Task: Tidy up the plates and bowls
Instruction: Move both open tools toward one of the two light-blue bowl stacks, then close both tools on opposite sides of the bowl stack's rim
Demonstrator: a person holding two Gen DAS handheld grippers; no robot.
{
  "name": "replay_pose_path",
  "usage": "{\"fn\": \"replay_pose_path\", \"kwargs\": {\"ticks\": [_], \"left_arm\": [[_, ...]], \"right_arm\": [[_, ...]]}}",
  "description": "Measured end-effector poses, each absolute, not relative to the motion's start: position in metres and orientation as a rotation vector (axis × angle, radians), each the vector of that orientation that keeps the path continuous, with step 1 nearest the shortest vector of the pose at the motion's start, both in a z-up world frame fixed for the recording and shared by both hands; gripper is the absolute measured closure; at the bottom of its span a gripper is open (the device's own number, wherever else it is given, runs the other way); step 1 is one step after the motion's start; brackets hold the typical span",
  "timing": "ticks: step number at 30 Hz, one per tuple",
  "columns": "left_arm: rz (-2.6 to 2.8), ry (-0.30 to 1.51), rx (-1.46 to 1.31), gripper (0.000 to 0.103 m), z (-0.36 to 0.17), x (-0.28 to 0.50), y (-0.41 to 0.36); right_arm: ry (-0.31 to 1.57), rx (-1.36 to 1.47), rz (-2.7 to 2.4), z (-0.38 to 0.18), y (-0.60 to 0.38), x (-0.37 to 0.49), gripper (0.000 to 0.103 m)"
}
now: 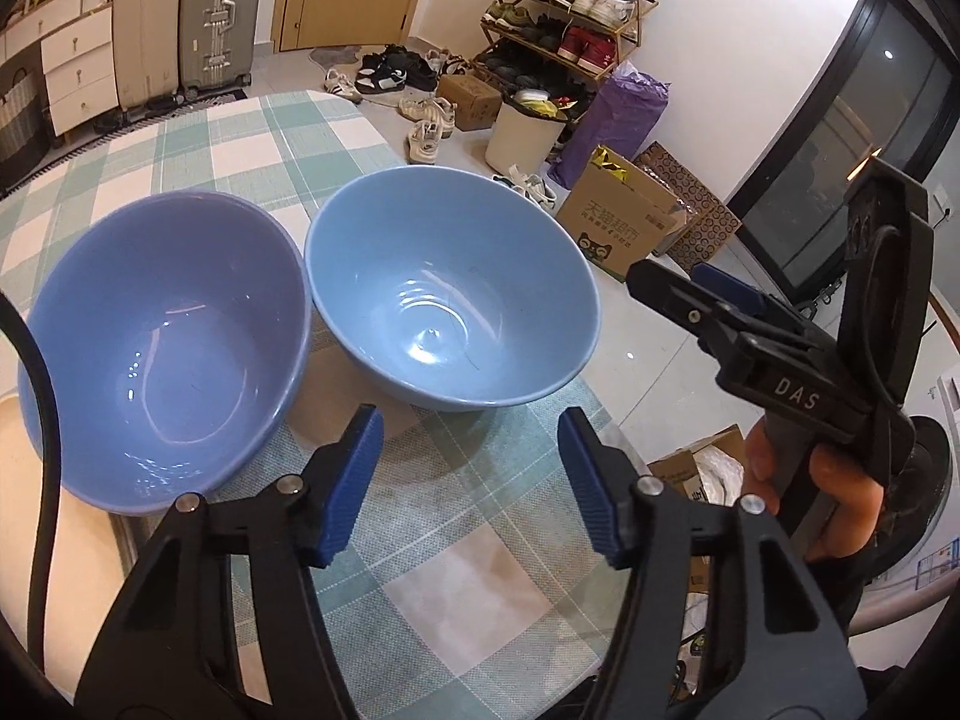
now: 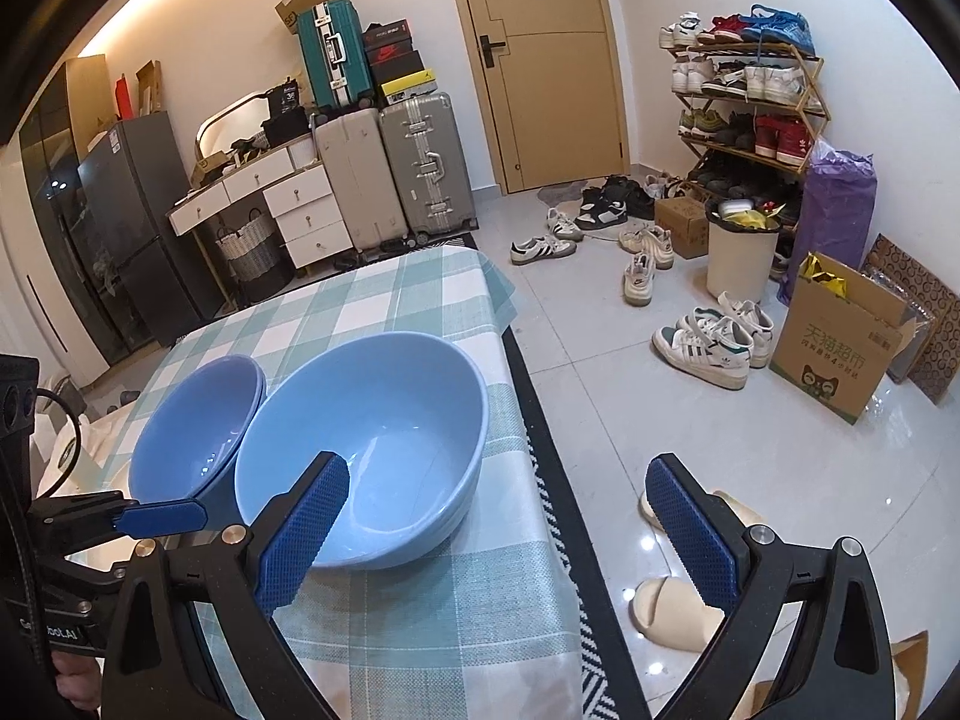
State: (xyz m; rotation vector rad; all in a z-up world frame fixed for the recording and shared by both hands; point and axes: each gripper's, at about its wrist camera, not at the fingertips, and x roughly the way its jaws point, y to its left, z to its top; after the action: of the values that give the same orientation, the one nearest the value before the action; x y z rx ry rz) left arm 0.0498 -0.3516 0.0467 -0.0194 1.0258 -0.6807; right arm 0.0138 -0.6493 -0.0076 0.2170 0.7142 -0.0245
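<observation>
- Both sets of jaws empty: left gripper (image 1: 471,480) stands part open over bare cloth, nothing between its pads; right gripper (image 2: 498,525) gapes wide, nothing held.
- Two blue bowls sit upright on the checked bench (image 1: 432,570), rims touching or very nearly so.
- Darker bowl (image 1: 165,348) is inboard; in the right wrist view it looks like a nested pair, can't confirm.
- Lighter bowl (image 1: 453,291) sits close to the bench's right edge, just ahead of the left gripper.
- In the right wrist view, the right gripper's left pad overlaps the lighter bowl's near rim; contact can't be told.
- No plates in view.
- Step, as judged: approach to a bowl, no grasp made yet; stacking pending.
- Next move calls for one pad inside and one outside the lighter bowl's near wall, then clamping, lifting clear, and setting it into the darker bowl.
- Risk: glazed wall is slippery, and the bench edge is close.
</observation>
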Motion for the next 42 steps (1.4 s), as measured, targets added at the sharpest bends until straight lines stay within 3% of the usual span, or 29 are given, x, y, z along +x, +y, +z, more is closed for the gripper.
{"fn": "replay_pose_path", "kwargs": {"ticks": [4, 6, 8, 12, 16, 25, 31, 36, 42], "left_arm": [[-0.647, 1.040, -0.049, 0.045, 0.040, 0.058, -0.351], [-0.637, 1.048, -0.060, 0.045, 0.037, 0.063, -0.350], [-0.627, 1.054, -0.062, 0.045, 0.033, 0.069, -0.350], [-0.617, 1.057, -0.063, 0.045, 0.028, 0.077, -0.352], [-0.611, 1.046, -0.053, 0.045, 0.025, 0.082, -0.354], [-0.596, 1.050, -0.040, 0.052, 0.015, 0.093, -0.359], [-0.590, 1.041, -0.025, 0.061, 0.013, 0.095, -0.361], [-0.588, 1.033, -0.015, 0.062, 0.012, 0.096, -0.362], [-0.592, 1.029, -0.008, 0.062, 0.014, 0.096, -0.362]], "right_arm": [[0.731, 0.241, 0.008, -0.017, -0.648, 0.022, 0.004], [0.745, 0.239, 0.018, -0.021, -0.645, 0.028, 0.012], [0.763, 0.231, 0.018, -0.026, -0.642, 0.036, 0.027], [0.769, 0.243, 0.035, -0.032, -0.641, 0.049, 0.033], [0.786, 0.283, 0.065, -0.039, -0.642, 0.063, 0.046], [0.806, 0.303, 0.058, -0.050, -0.642, 0.084, 0.054], [0.810, 0.306, 0.047, -0.054, -0.643, 0.087, 0.066], [0.795, 0.276, 0.051, -0.053, -0.640, 0.084, 0.076], [0.791, 0.248, 0.041, -0.052, -0.637, 0.081, 0.077]]}}
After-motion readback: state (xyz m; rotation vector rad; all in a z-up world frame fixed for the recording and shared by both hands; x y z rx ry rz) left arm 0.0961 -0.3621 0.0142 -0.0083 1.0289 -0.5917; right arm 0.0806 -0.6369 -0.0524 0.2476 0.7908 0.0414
